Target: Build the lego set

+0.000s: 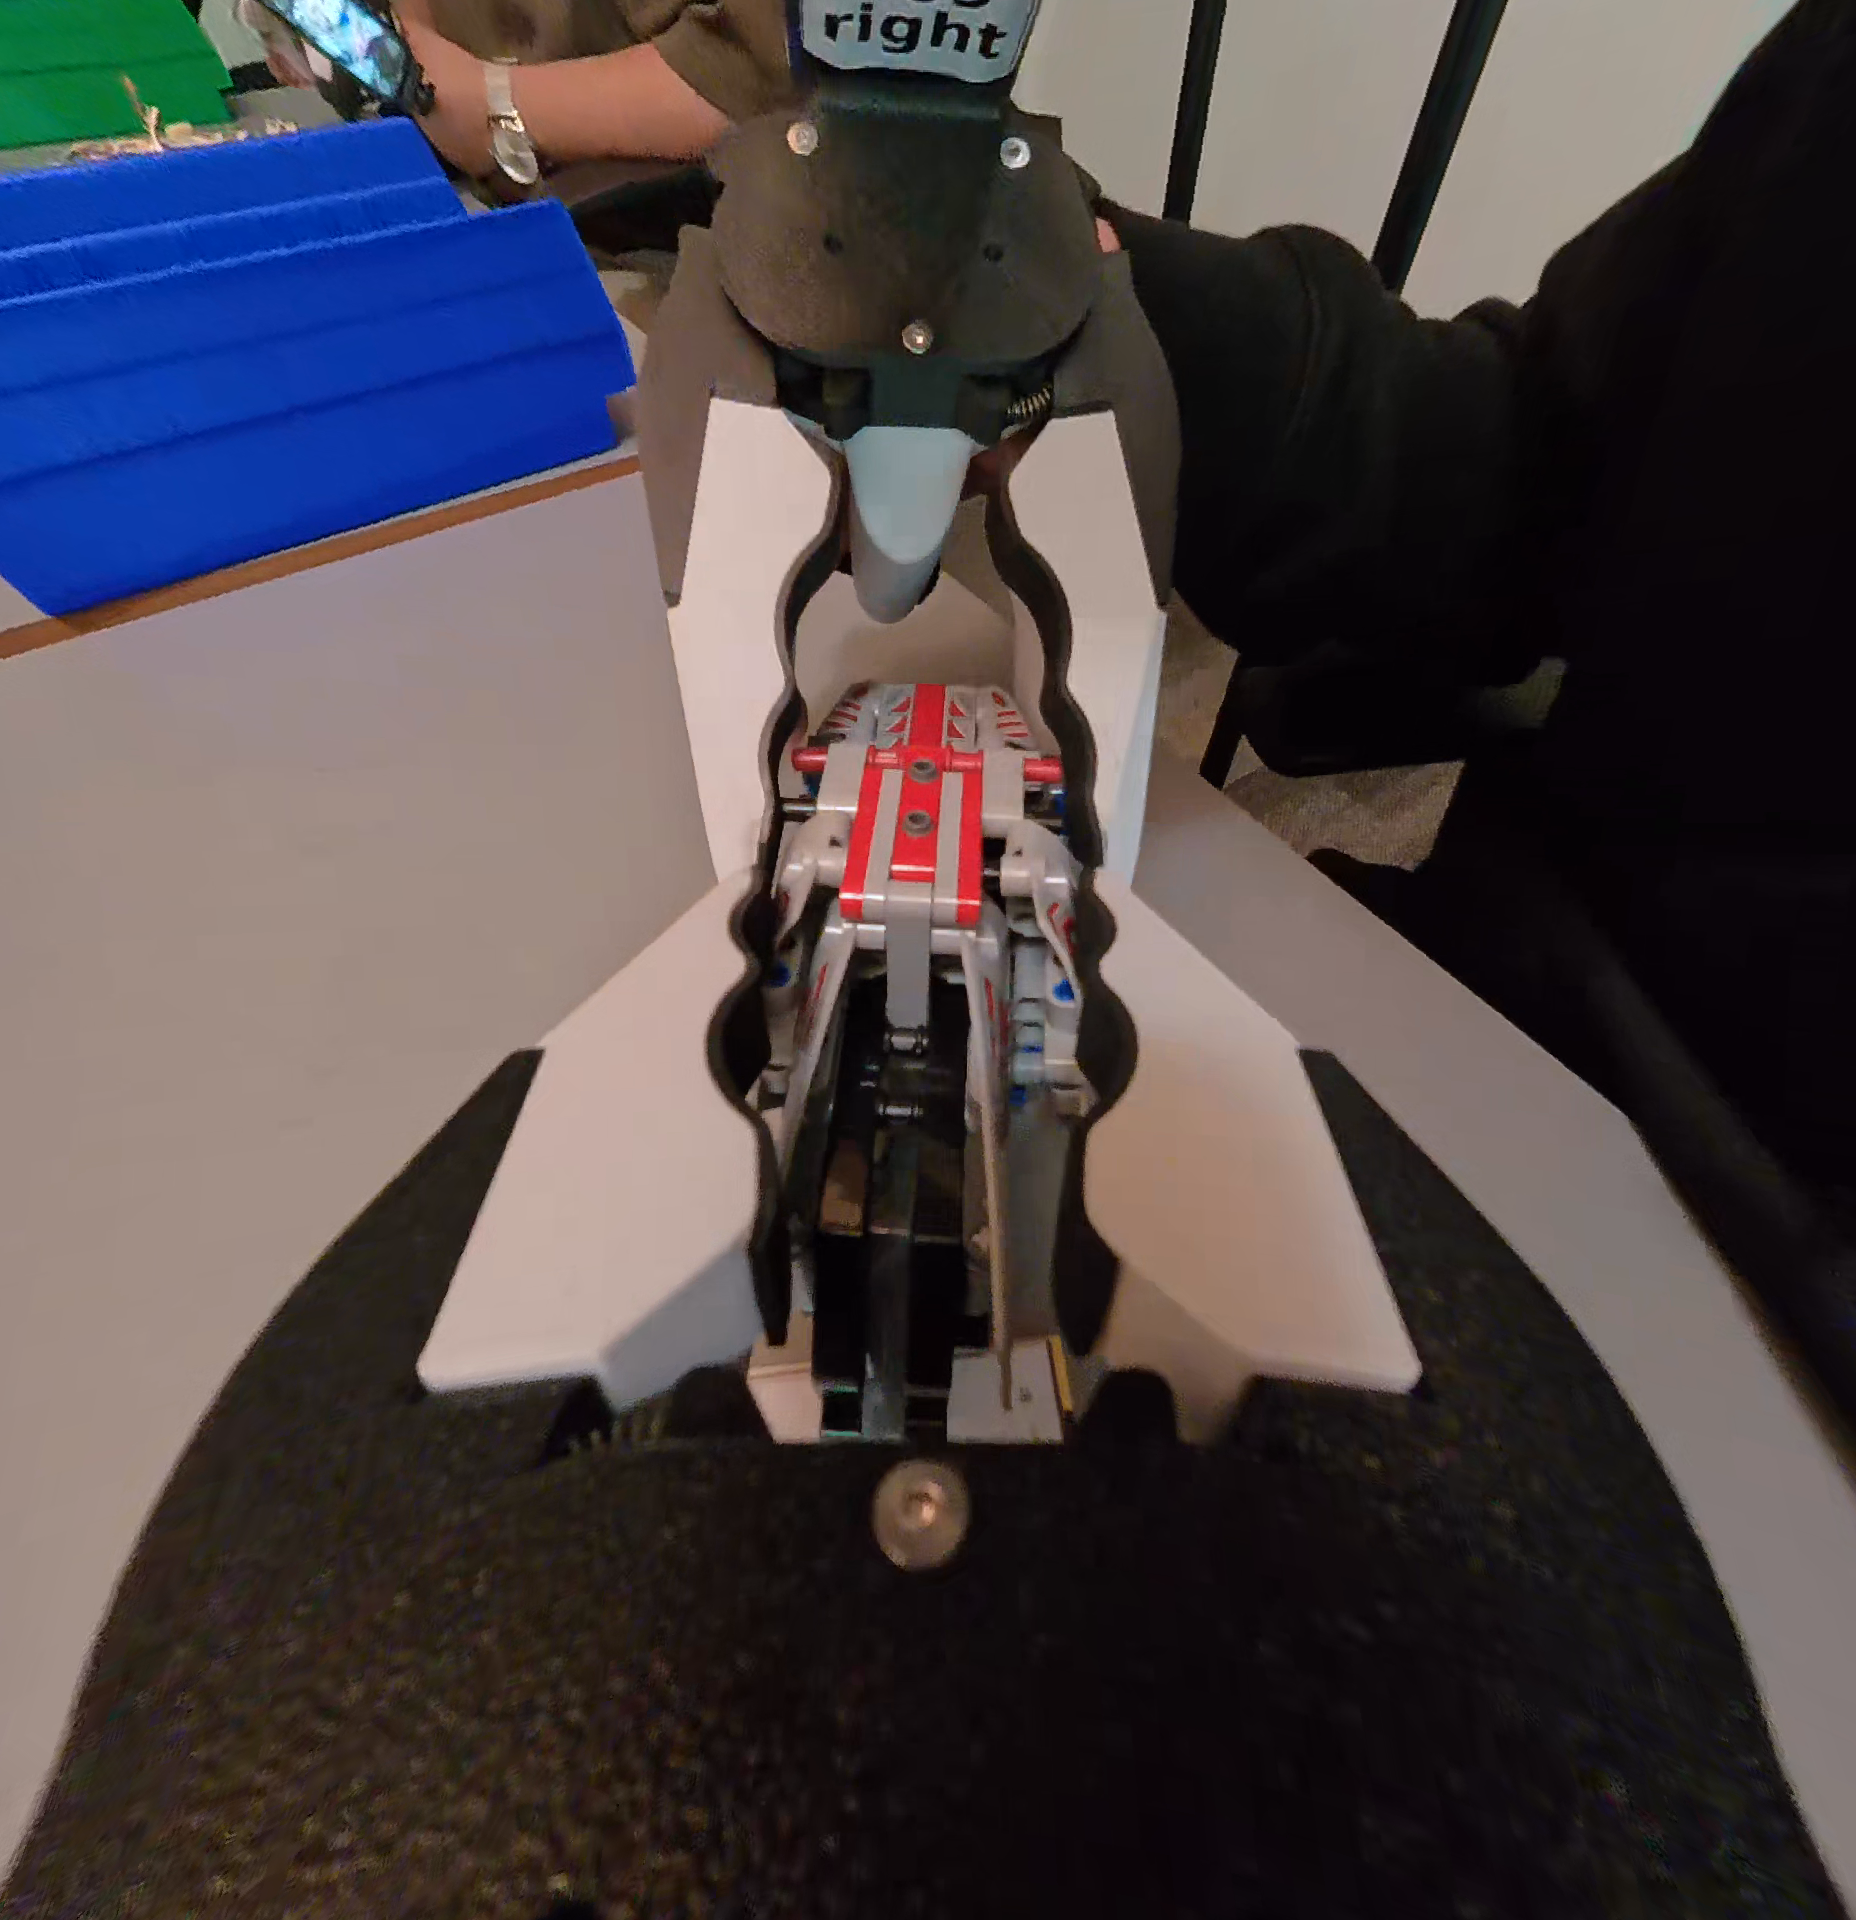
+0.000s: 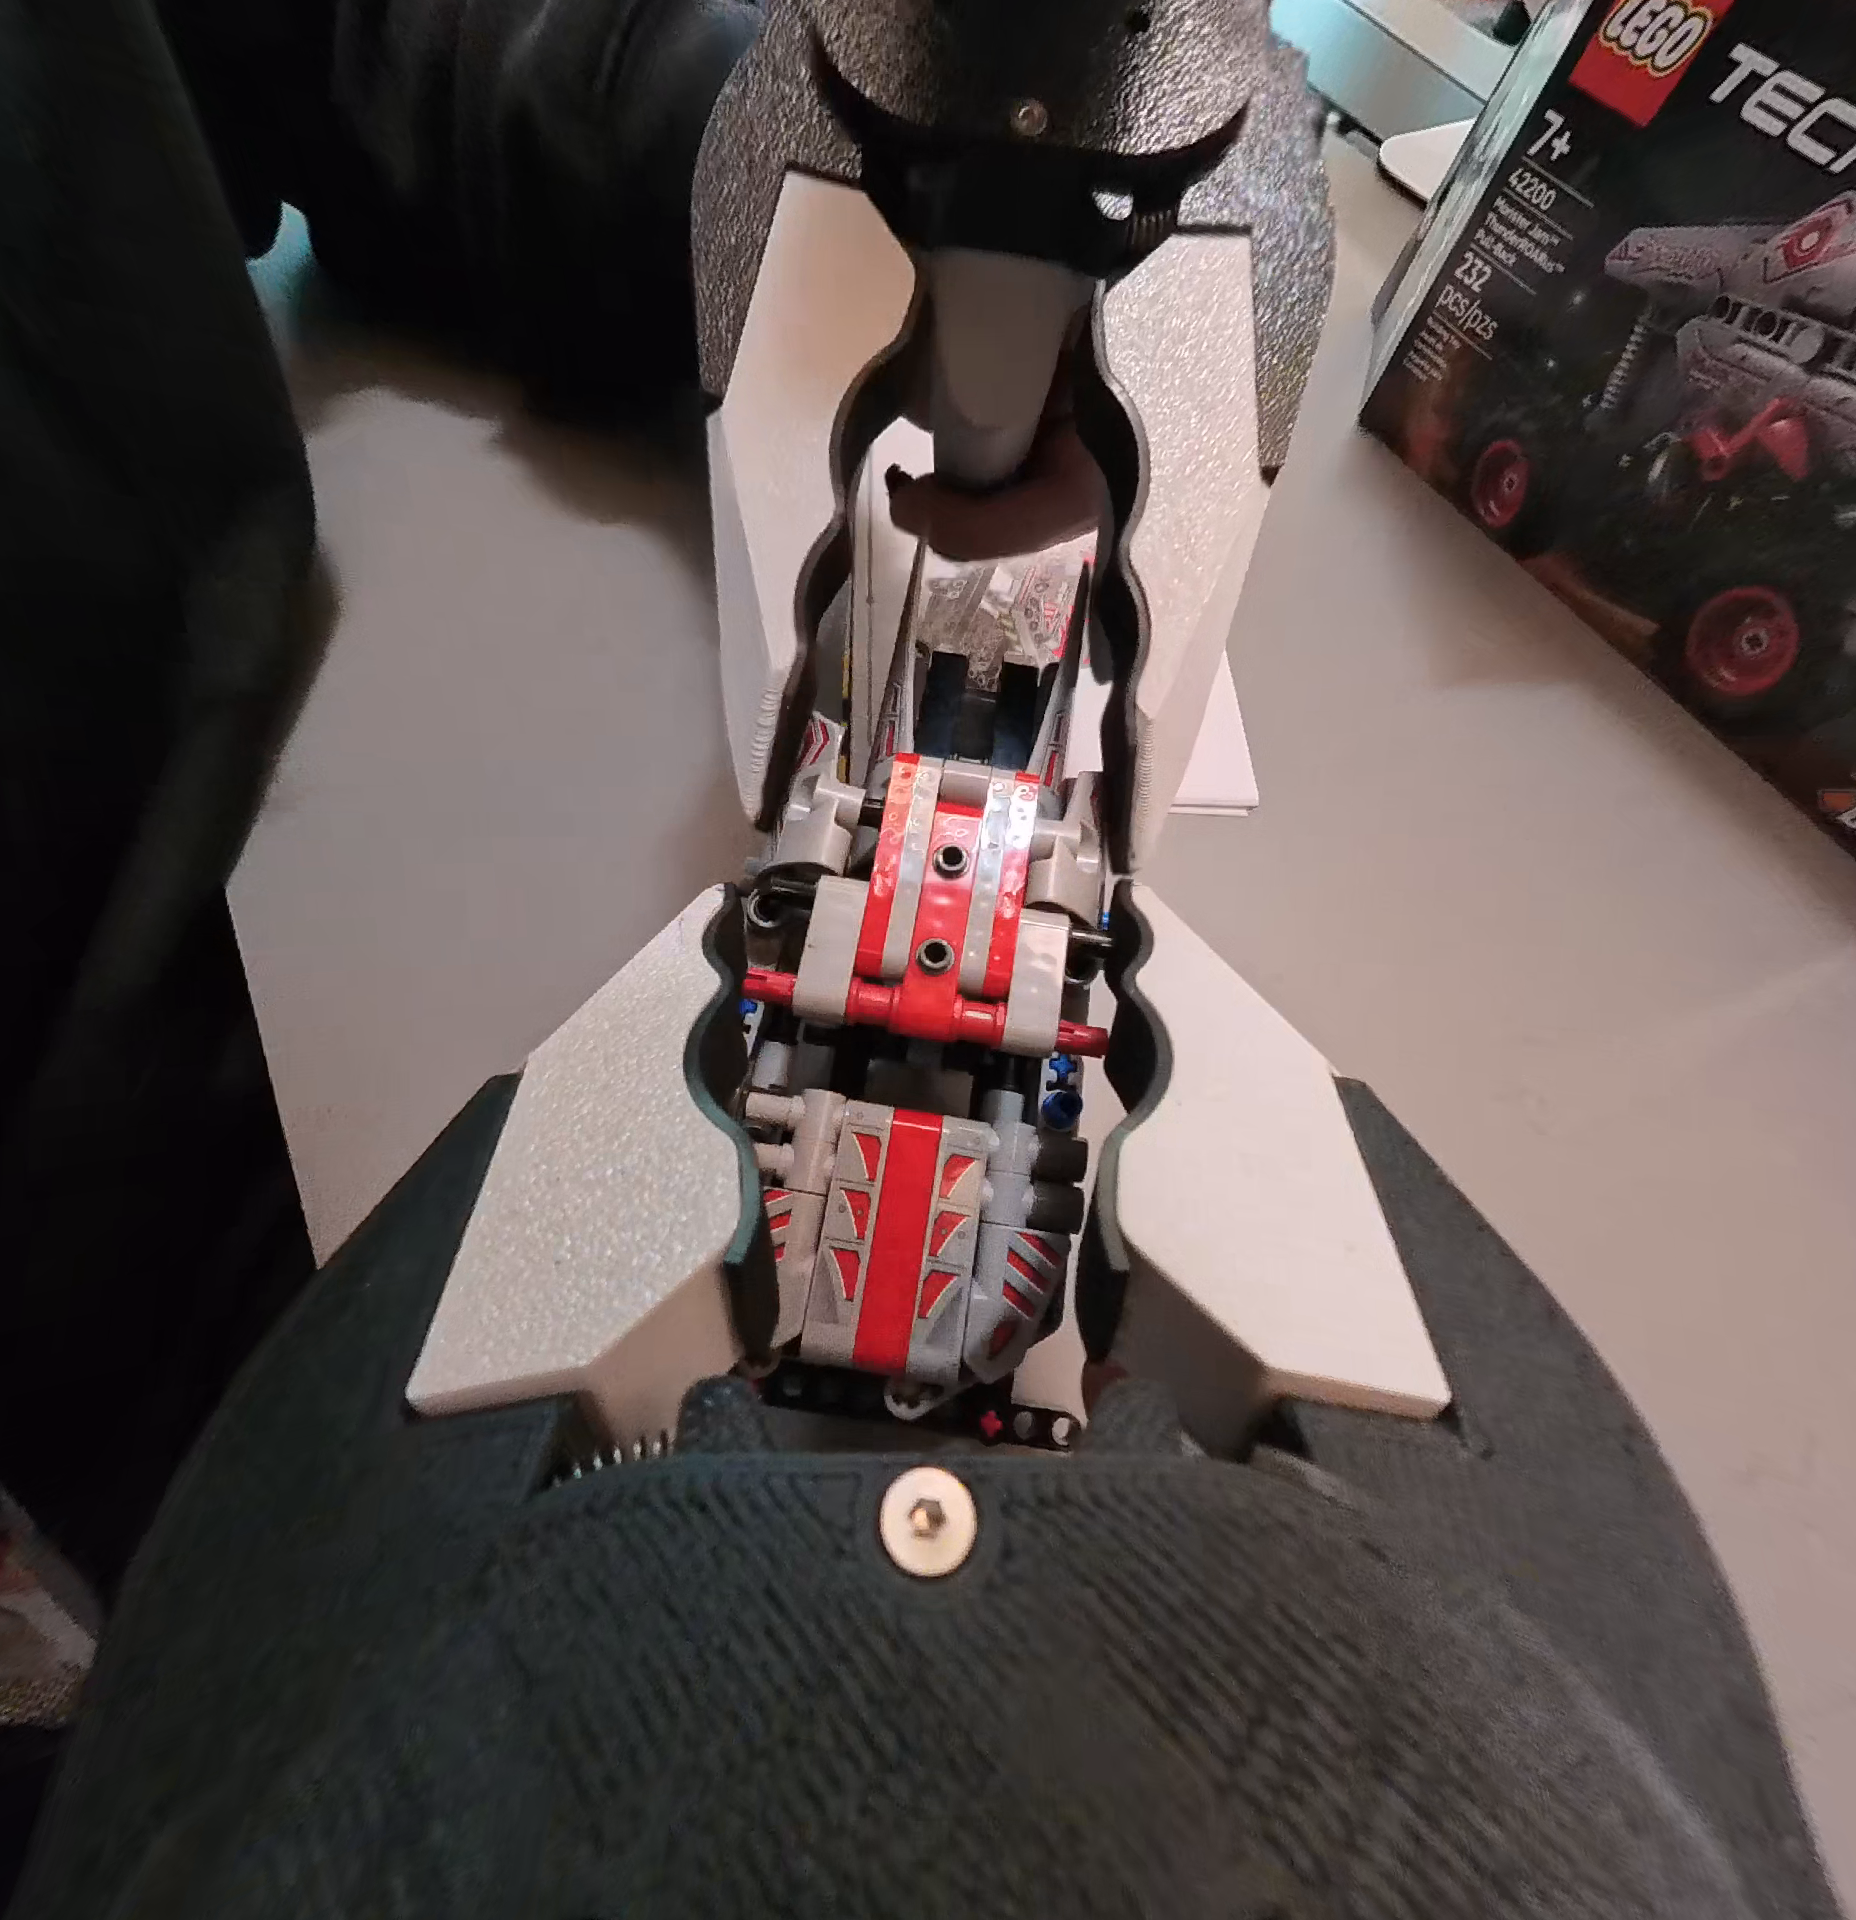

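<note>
A grey and red Lego vehicle body is held above the pale table between both grippers, which face each other. My left gripper is shut on the end with the long grey panels and black parts. My right gripper comes in from the far side and is shut on the other end. In the right wrist view the model fills the gap between my right gripper's wavy black pads, with the left gripper opposite. The model's underside is hidden.
Blue bins and a green one stand at the far left edge, with a person's arm behind them. The Lego box stands at the right of the table. A white sheet lies under the grippers.
</note>
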Demonstrator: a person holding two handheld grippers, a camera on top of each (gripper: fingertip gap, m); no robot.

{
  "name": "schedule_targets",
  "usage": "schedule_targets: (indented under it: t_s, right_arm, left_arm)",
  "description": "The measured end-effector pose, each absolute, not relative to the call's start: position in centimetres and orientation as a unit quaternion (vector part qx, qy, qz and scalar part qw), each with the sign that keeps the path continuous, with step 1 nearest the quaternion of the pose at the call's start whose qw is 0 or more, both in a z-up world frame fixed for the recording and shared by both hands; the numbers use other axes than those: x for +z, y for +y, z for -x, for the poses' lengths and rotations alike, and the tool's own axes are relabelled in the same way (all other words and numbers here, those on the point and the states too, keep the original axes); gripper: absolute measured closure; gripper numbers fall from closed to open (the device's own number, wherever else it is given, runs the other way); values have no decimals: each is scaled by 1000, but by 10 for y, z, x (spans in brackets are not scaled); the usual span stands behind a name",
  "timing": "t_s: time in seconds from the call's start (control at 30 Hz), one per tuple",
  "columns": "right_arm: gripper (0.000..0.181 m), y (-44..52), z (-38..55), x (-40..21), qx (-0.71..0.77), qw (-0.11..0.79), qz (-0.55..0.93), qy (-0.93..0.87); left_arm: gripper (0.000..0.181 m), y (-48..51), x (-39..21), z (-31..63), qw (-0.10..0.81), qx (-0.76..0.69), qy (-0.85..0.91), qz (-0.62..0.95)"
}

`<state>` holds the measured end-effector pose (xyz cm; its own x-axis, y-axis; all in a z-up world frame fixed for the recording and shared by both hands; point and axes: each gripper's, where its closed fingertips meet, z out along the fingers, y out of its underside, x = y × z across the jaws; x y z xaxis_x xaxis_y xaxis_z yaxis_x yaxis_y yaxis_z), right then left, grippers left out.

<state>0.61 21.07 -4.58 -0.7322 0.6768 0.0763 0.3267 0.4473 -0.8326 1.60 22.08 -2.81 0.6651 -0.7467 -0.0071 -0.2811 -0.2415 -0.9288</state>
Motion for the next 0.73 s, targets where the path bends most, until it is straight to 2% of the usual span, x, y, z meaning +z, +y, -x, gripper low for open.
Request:
schedule_targets:
  t_s: [0.3, 0.53, 0.73]
  right_arm:
    - [112, 208, -3, -46, 423, 204, 300, -830]
    - [112, 207, 4, -46, 429, 209, 314, -821]
    - [112, 207, 5, -46, 424, 215, 315, -821]
  left_arm:
    - [129, 215, -27, -10, 465, -204, 353, 786]
    - [136, 212, -24, -6, 435, -120, 415, 790]
    - [129, 215, -27, -5, 366, -135, 441, 808]
